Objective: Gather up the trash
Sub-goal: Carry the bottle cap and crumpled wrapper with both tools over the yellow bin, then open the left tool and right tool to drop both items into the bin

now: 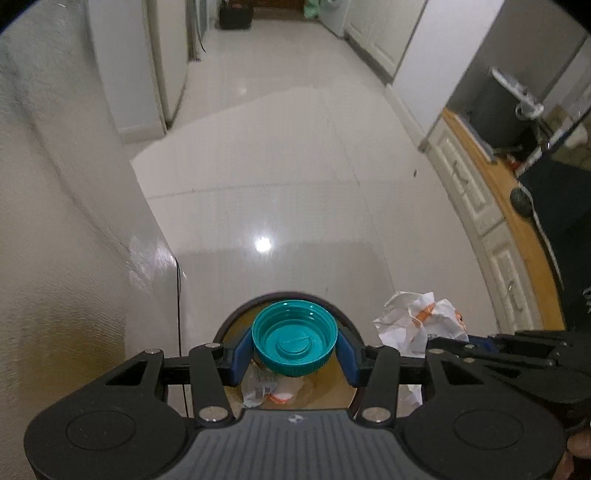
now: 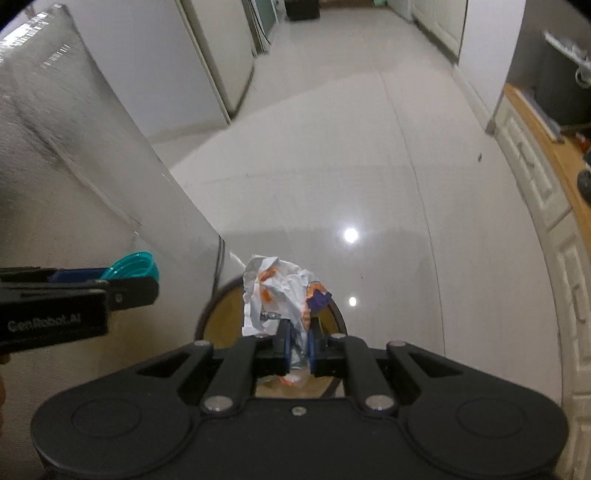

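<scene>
My left gripper (image 1: 294,352) is shut on a teal plastic lid (image 1: 294,338), hollow side up, its blue pads (image 1: 242,360) pressing the rim from both sides. The lid hangs over a round bin (image 1: 280,295) with a dark rim and a tan inside, where a clear wrapper (image 1: 258,384) lies. My right gripper (image 2: 299,349) is shut on a crumpled white paper wrapper (image 2: 280,291) with orange and purple print, held above the same bin (image 2: 338,314). In the left wrist view that paper (image 1: 417,321) shows at the right. In the right wrist view the left gripper with the lid (image 2: 135,266) shows at the left.
A glossy white tiled floor (image 1: 288,155) stretches ahead. A pale wall or appliance side (image 1: 74,221) stands close on the left. At the right runs a white cabinet with a wooden counter (image 1: 517,236) carrying dark items. White doors and a dark box (image 1: 236,16) lie far down the hall.
</scene>
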Tool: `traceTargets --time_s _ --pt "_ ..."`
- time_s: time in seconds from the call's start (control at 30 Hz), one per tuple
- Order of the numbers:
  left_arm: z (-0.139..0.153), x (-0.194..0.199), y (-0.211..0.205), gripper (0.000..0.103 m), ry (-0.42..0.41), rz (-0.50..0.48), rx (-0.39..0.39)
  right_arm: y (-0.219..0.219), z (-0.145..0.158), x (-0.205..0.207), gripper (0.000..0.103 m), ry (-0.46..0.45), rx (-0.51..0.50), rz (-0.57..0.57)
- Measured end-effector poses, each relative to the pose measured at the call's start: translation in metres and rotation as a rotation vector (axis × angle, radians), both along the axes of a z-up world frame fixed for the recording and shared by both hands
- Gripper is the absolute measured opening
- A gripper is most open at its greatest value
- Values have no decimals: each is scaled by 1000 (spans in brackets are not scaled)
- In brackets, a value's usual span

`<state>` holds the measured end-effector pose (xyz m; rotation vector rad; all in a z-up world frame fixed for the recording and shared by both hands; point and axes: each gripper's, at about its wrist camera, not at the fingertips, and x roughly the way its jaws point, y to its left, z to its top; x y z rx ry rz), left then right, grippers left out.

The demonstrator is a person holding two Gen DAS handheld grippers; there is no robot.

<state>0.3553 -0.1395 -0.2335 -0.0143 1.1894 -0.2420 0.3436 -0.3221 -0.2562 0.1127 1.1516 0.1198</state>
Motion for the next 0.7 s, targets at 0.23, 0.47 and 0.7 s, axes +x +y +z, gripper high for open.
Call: traceTargets --time_s 0.23,0.47,0.7 --pt "-45 19 -6 50 94 -15 -13 -2 -49 23 10 120 20 -21" --pt "-89 37 1 50 206 18 -31 0 -79 34 10 196 9 -5" --pt "-130 46 7 50 323 53 -39 8 -114 43 11 275 -32 23"
